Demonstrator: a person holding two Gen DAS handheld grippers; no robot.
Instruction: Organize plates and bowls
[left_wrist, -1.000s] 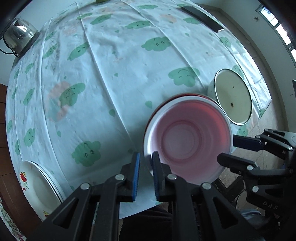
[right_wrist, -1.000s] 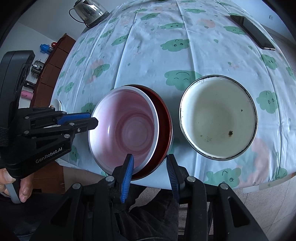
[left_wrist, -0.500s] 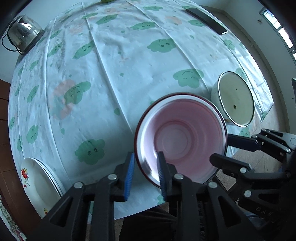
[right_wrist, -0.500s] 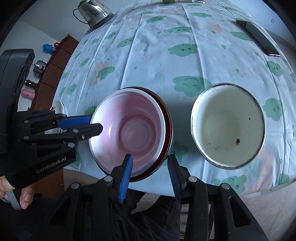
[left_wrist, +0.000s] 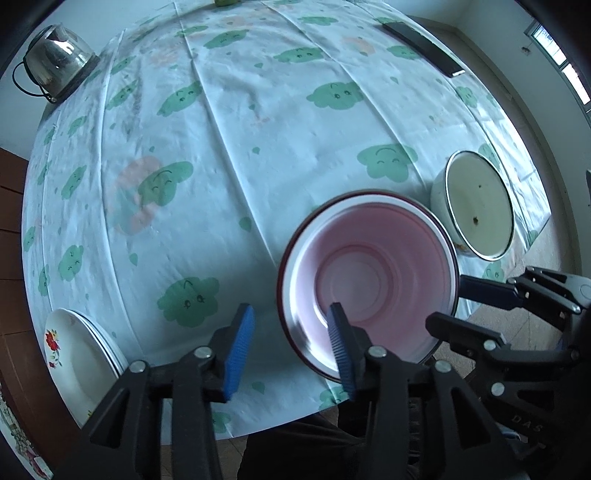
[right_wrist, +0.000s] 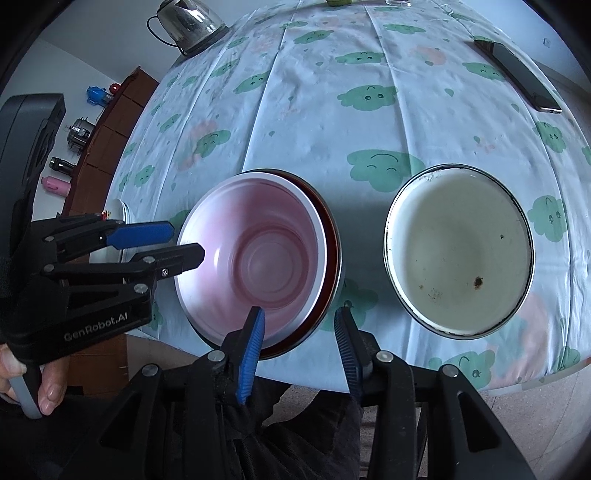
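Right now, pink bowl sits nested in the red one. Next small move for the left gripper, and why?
Probably lift the left gripper straight up off the rim. Its jaws have just been opening and stand apart astride the rim of the pink bowl, which rests in the red bowl, so that stack looks placed.

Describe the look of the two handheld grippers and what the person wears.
Both are black, angular linkage frames with silver rivets and ribbed blue pads on the fingers. The left gripper carries white "GenRobot.AI" lettering; the right gripper shows faint "DAS" lettering. A dark cuff covers the left hand's wrist. No cables visible.
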